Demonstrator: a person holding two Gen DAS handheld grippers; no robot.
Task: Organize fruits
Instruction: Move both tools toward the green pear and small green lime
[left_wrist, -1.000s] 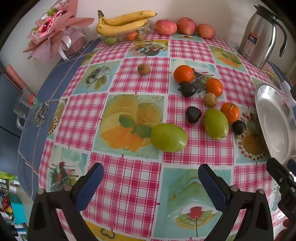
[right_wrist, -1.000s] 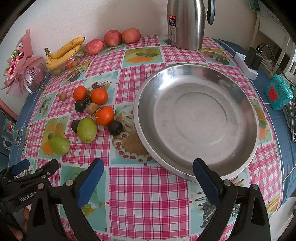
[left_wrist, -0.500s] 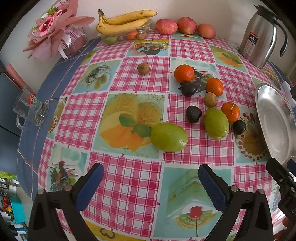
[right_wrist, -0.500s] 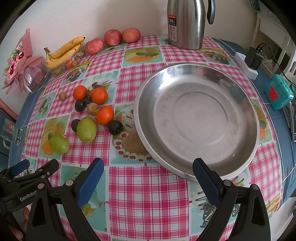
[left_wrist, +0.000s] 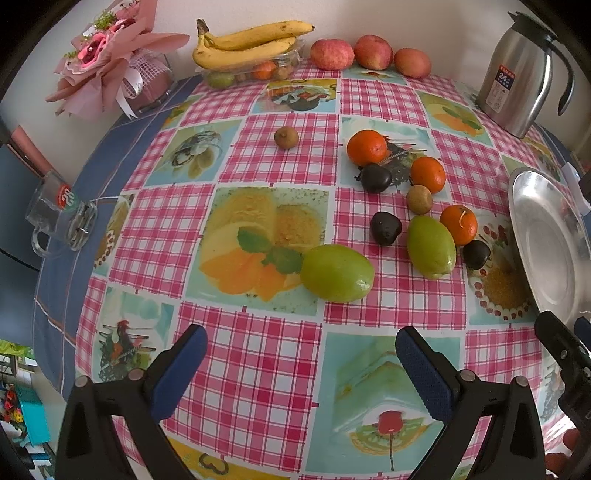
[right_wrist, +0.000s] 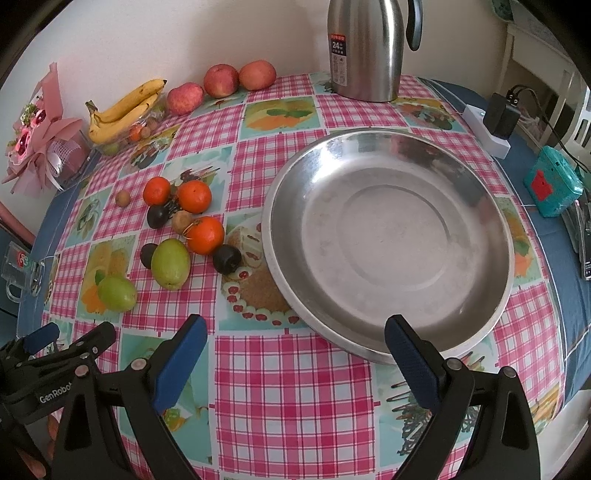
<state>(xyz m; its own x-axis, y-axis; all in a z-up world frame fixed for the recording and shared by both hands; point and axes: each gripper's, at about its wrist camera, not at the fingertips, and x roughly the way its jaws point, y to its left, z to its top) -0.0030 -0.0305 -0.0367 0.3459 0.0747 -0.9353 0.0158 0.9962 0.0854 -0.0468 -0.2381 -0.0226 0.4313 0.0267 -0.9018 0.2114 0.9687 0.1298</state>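
Loose fruit lies on the checked tablecloth: two green mangoes (left_wrist: 337, 273) (left_wrist: 430, 246), three oranges (left_wrist: 367, 147), dark plums (left_wrist: 385, 228) and small brown longans (left_wrist: 286, 138). A wide steel plate (right_wrist: 391, 236) sits bare to the right of them. My left gripper (left_wrist: 301, 363) hovers open just short of the nearer green mango, nothing between its blue pads. My right gripper (right_wrist: 293, 354) is open above the plate's near rim, holding nothing. The left gripper (right_wrist: 55, 343) also shows at the lower left of the right wrist view.
Bananas (left_wrist: 247, 44) on a clear box and three apples (left_wrist: 369, 55) line the back wall. A steel thermos (right_wrist: 364, 48) stands behind the plate. A pink bouquet (left_wrist: 110, 62), a glass mug (left_wrist: 55, 218), a white power strip (right_wrist: 487, 133) and a teal box (right_wrist: 552, 186) edge the table.
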